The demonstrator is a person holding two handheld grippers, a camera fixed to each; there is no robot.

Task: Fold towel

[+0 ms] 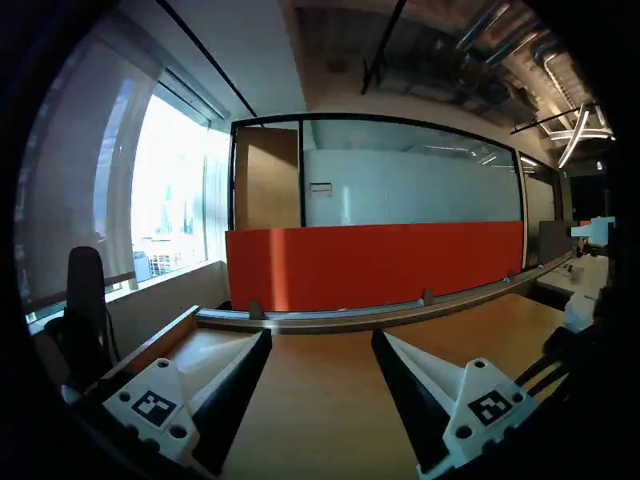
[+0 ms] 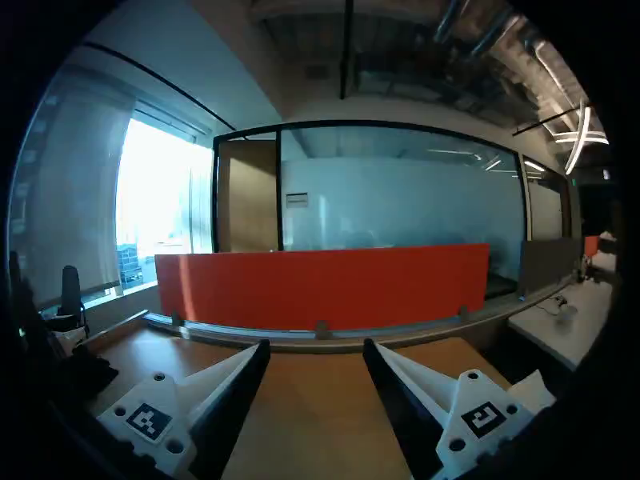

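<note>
Towel [image 2: 534,390], possibly the white corner beside the level, spread right gripper [image 2: 316,346].

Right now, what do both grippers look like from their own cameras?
Left gripper and right gripper match: each has two white wedge-shaped fingers tapering to points, black pads along the inner faces, and a square black-and-white marker ringed by small holes on each finger.

Both tools level, jaws apart

Left tool [image 1: 320,352] and right tool [image 2: 316,356] hold their fingers spread wide, gripping nothing.
</note>
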